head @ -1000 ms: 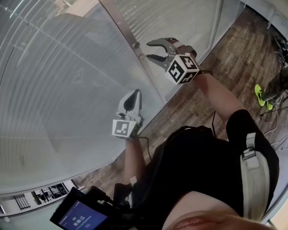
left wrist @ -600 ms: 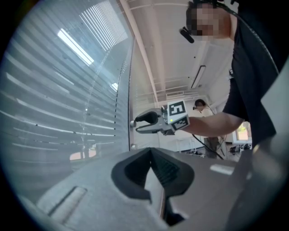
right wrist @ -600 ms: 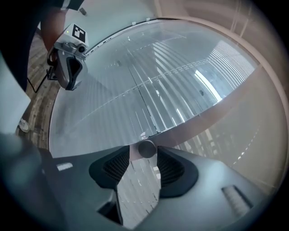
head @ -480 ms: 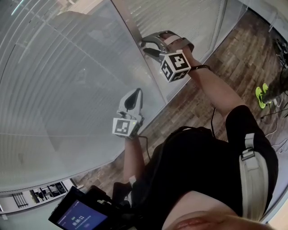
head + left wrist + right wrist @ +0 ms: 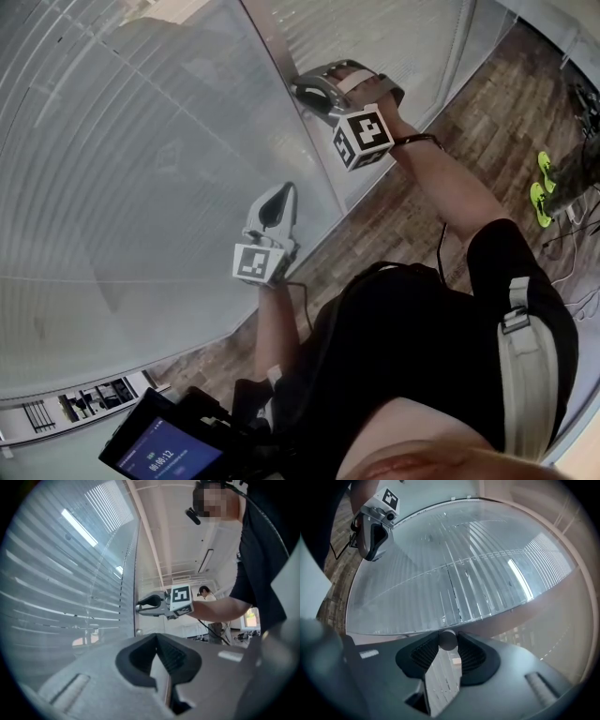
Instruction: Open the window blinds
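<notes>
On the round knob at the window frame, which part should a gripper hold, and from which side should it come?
Hold the knob across its curved side, one pad on each flank, coming straight at its round end from the room. It stands out of the window frame as a short cylinder, so only that rim is free. The right gripper has just been closing on it.

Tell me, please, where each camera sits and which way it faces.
Head view: on the head, looking steeply down the blinds; shows torso, left gripper, right gripper.
Left gripper view: over its shut jaws, along the blinds toward the right gripper and arm.
Right gripper view: over jaws that have just closed onto a knob, facing the blinds; left gripper top left.
Shared: each gripper view shows the other gripper.
</notes>
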`<state>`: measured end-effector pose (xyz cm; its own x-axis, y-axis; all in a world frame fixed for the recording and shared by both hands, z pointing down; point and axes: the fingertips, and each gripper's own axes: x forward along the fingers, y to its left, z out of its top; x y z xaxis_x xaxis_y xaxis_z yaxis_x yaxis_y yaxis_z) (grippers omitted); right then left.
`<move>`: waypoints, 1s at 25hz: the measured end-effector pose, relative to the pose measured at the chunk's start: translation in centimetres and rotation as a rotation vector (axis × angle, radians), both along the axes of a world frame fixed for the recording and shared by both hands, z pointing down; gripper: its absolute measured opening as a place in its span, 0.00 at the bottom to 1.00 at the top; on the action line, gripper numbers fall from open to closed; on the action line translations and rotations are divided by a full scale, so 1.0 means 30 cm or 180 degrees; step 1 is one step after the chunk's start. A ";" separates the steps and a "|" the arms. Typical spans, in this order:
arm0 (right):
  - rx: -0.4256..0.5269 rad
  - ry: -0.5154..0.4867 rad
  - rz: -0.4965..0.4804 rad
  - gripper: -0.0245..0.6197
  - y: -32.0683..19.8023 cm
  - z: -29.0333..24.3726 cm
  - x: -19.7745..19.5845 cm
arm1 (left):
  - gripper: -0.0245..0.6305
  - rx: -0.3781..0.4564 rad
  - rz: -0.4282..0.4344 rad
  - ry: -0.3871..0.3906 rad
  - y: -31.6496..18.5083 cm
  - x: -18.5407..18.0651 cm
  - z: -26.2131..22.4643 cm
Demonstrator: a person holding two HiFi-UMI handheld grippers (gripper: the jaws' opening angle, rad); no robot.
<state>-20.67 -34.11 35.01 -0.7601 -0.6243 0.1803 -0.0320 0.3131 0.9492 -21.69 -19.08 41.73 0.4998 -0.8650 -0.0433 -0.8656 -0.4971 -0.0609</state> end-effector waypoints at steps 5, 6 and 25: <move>-0.0267 -0.0234 0.0027 0.23 0.002 -0.020 -0.004 | 0.04 0.0038 0.0015 -0.0015 -0.003 0.003 -0.011; -0.0337 -0.0294 0.0040 0.23 0.001 -0.024 -0.004 | 0.04 0.0039 0.0015 -0.0019 -0.003 0.003 -0.012; -0.2307 -0.1787 0.0148 0.23 -0.050 -0.031 0.017 | 0.04 0.0004 0.0002 0.0003 0.016 -0.012 -0.003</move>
